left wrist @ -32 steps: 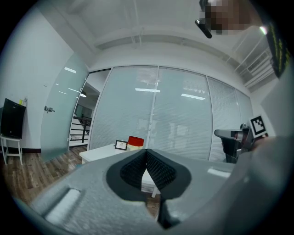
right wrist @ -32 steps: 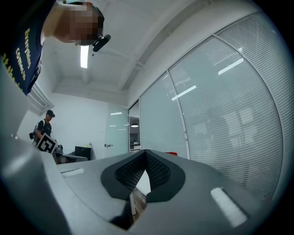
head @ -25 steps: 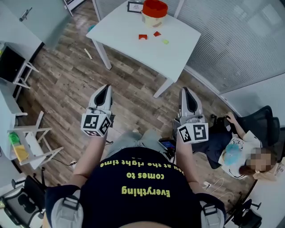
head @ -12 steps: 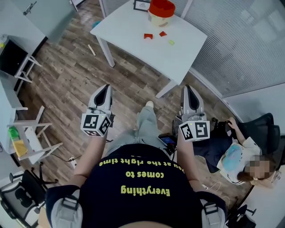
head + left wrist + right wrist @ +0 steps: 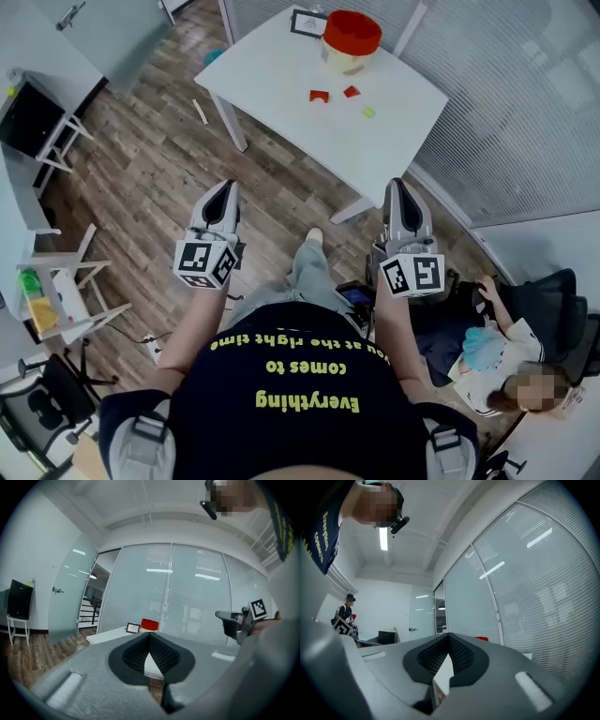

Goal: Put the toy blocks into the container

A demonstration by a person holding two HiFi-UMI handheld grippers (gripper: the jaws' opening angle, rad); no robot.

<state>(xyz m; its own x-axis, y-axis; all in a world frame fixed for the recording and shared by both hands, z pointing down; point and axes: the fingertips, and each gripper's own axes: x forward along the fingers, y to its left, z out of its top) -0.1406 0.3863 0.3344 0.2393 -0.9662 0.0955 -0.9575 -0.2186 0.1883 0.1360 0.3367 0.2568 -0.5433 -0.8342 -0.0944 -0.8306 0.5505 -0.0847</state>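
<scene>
A white table stands ahead at the top of the head view. On it are a container with a red top, two red blocks and a small yellow-green block. My left gripper and right gripper are held level over the wooden floor, well short of the table, both shut and empty. In the left gripper view the shut jaws point at the container. The right gripper view shows its shut jaws with the red top just beyond.
A framed card stands beside the container. A person sits in a black chair at the lower right. A white rack stands at the left, a wooden stick lies on the floor, and a glass partition runs behind the table.
Both grippers have been carried forward toward the table. The table and blocks sit lower and more to the right in the head view, and the seated person has slid toward the lower corner.
</scene>
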